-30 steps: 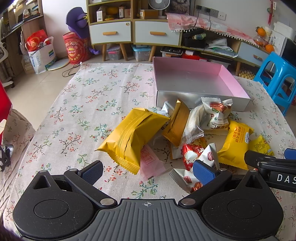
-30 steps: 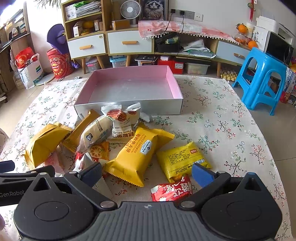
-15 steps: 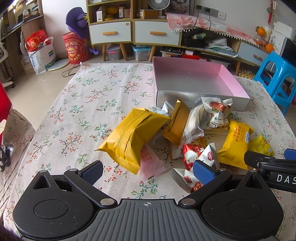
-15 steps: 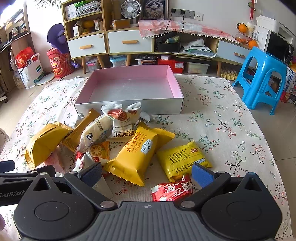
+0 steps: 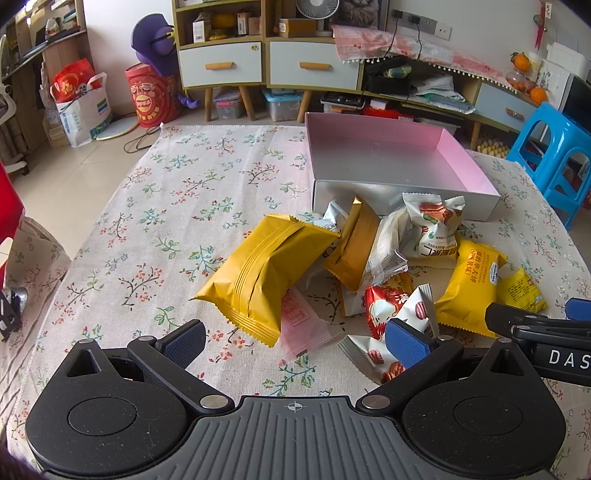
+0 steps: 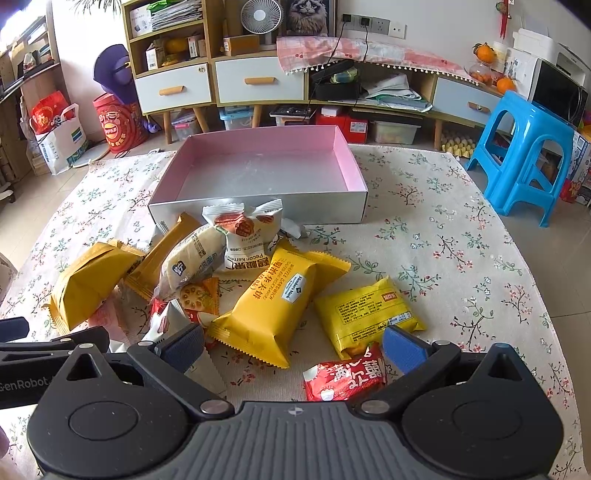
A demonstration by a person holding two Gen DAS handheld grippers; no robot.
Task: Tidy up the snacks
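Near the table's far edge, pink-lined box [image 6: 258, 173] holding nothing, snack packets [image 6: 273, 302] heaped before it, left gripper [image 5: 295, 343] and right gripper [image 6: 293, 349] jaws wide, nothing moved since earlier.

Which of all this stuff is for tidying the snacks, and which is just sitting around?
For the job:
snack packets piled on the cloth
pink box, nothing in it yet
left gripper and right gripper, both open

Just lying about:
blue stool
fan
red drum
oranges
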